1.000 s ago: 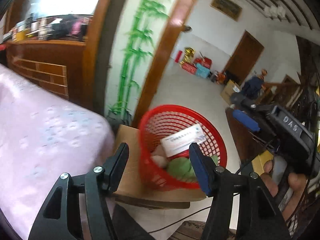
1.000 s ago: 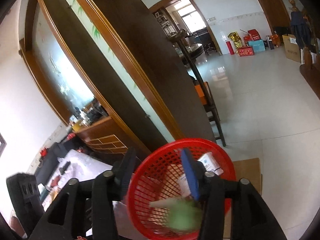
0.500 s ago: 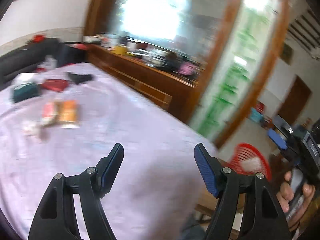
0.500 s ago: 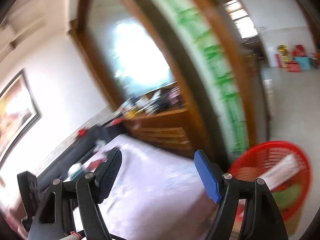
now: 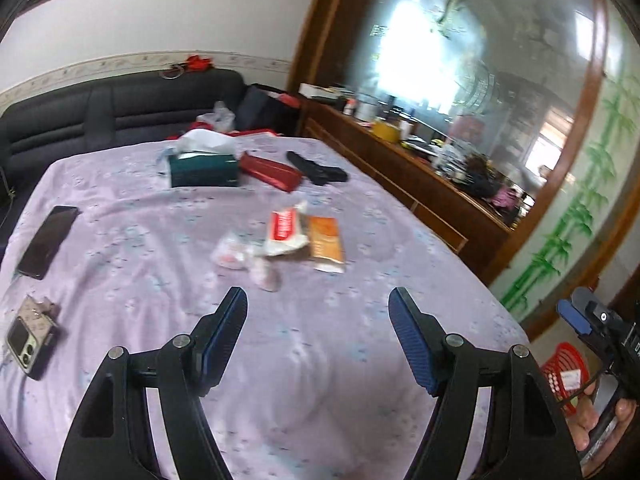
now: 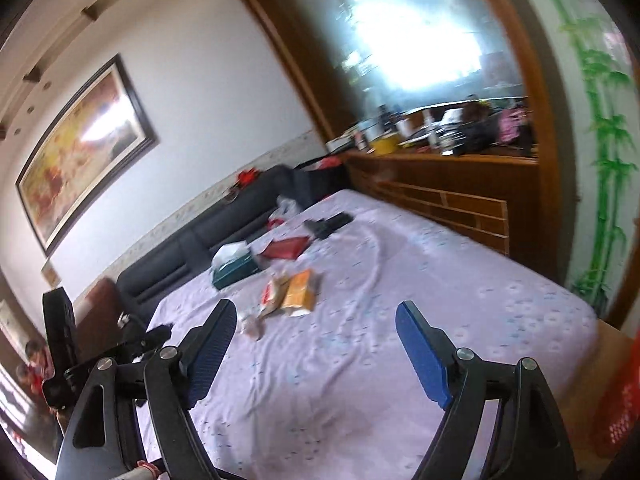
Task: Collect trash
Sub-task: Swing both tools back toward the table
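Observation:
Trash lies in the middle of the lilac tablecloth [image 5: 320, 360]: an orange packet [image 5: 327, 242], a red-and-white wrapper [image 5: 285, 229] and clear plastic wrappers [image 5: 234, 254]. My left gripper [image 5: 318, 308] hovers over the near part of the table, short of the wrappers, open and empty. My right gripper [image 6: 316, 316] also points at the orange packet [image 6: 300, 294] and the wrappers [image 6: 272, 296] from farther right. Its jaws are opening with nothing between them. The red basket [image 5: 566, 376] stands low beside the table's right corner, with paper inside, and shows as a red edge [image 6: 622, 408] in the right wrist view.
At the table's far side sit a teal tissue box [image 5: 203, 168], a red case [image 5: 270, 171] and a black object [image 5: 318, 170]. A dark phone [image 5: 47, 242] and a flip phone [image 5: 30, 338] lie at the left. A dark sofa [image 5: 100, 120] and a wooden sideboard [image 5: 420, 184] border the table.
Both grippers have swung away from the red basket to face the table and its wrappers. Both pairs of jaws stand wider than a second ago.

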The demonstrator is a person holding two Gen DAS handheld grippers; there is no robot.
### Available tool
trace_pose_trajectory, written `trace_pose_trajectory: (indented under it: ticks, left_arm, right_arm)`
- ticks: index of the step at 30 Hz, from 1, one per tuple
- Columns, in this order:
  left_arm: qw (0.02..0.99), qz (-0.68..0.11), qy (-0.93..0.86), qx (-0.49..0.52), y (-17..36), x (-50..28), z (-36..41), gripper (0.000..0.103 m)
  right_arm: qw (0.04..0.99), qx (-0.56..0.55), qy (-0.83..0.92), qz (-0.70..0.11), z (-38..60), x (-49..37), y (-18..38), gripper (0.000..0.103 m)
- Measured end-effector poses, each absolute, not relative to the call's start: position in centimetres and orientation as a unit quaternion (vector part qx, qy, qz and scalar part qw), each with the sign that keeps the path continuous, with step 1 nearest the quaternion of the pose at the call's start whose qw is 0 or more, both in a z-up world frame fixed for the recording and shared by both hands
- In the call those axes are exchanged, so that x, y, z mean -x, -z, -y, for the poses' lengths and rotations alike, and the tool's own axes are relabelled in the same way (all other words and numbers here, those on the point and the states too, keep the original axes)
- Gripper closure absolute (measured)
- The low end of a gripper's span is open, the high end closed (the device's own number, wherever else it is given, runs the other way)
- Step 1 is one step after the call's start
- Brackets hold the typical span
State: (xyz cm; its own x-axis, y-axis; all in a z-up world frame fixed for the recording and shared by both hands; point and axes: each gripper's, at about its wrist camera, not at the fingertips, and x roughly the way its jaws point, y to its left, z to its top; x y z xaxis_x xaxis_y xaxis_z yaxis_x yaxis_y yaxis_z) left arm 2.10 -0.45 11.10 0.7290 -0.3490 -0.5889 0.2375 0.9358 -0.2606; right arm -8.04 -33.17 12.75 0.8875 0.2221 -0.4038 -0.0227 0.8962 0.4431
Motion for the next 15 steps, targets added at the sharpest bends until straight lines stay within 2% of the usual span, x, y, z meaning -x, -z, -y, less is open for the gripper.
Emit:
trace_pose_trajectory:
  ticks: [15]
  left_arm:
    - [0.903,-0.393,0.142,0.104,-7.9,-8.9,0.0,0.031]
  right_arm:
    - [0.924,-0.216,-0.124,-0.289,28.3,-2.5,-10.3,0.017]
